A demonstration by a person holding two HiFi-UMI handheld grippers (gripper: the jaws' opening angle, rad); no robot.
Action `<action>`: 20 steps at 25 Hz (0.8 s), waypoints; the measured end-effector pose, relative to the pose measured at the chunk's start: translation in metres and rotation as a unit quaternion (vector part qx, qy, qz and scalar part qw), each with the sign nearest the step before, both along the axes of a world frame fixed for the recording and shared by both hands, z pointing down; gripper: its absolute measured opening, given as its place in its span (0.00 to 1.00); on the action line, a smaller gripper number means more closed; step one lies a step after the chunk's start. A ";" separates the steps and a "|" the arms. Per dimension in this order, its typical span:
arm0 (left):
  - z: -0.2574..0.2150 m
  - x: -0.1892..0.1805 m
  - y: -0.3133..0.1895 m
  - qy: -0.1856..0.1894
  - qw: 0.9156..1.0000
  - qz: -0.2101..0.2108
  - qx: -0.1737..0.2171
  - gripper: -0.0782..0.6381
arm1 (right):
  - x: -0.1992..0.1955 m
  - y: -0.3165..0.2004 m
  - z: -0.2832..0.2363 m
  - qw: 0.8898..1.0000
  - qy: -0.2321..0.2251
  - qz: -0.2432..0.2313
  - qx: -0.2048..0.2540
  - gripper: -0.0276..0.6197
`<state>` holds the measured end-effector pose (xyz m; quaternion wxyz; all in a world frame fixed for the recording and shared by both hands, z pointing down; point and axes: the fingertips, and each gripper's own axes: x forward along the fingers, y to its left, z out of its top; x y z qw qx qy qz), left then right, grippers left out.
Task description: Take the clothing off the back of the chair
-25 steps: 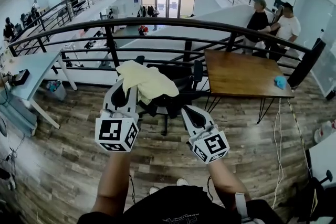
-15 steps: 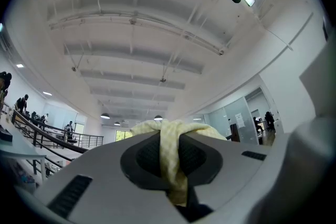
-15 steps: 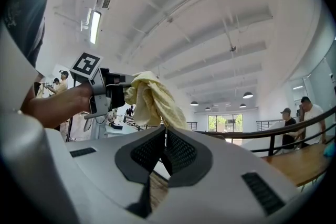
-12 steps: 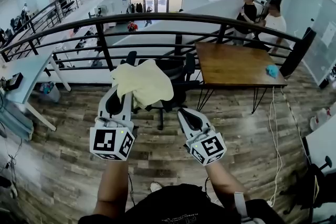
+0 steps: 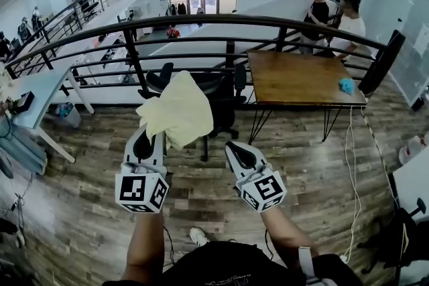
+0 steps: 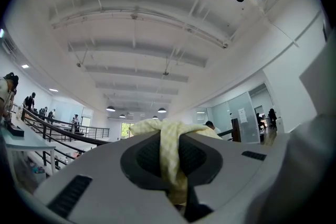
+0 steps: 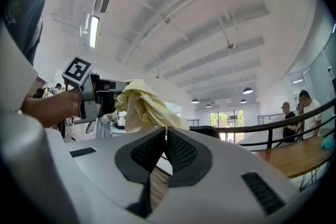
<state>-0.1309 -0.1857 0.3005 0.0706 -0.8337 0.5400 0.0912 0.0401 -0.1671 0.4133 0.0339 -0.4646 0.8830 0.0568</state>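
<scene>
Wood-plank flooring ran beneath my two grippers as the clothing came away from the chair. My left gripper was pinching a fold of the pale yellow garment, its jaws nearly together on the fabric. My right gripper sat beside it, pressed together on nothing.

A second earlier the garment had lain spread across the back of the black office chair. At this moment it hung bunched from the left jaws, drawn toward me, and the chair's dark back showed uncovered to the right of it. Whether the trailing hem was fully clear of the seat I could not tell from the head view.

I judged the removal all but done, with only carrying the garment off or setting it down still to come.

Beyond the chair stood the wooden table, the black railing and two people at its far end.
</scene>
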 end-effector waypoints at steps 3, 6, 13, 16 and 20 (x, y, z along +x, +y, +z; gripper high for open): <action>0.014 0.005 0.009 -0.001 1.000 -0.005 -0.014 0.17 | 0.007 0.008 0.004 1.000 -0.003 -0.001 -0.005 0.08; 0.026 0.008 0.014 -0.001 1.000 -0.012 -0.029 0.17 | 0.012 0.013 0.005 1.000 -0.002 -0.006 -0.008 0.08; 0.066 0.017 0.015 -0.002 0.997 -0.023 -0.072 0.17 | 0.027 0.016 0.013 1.000 0.000 -0.011 -0.018 0.08; 0.085 0.017 0.015 -0.003 0.996 -0.026 -0.089 0.17 | 0.028 0.017 0.020 1.000 0.004 -0.016 -0.022 0.08; 0.112 0.017 0.006 -0.008 0.993 -0.029 -0.117 0.17 | 0.027 0.016 0.027 0.999 0.004 -0.014 -0.032 0.08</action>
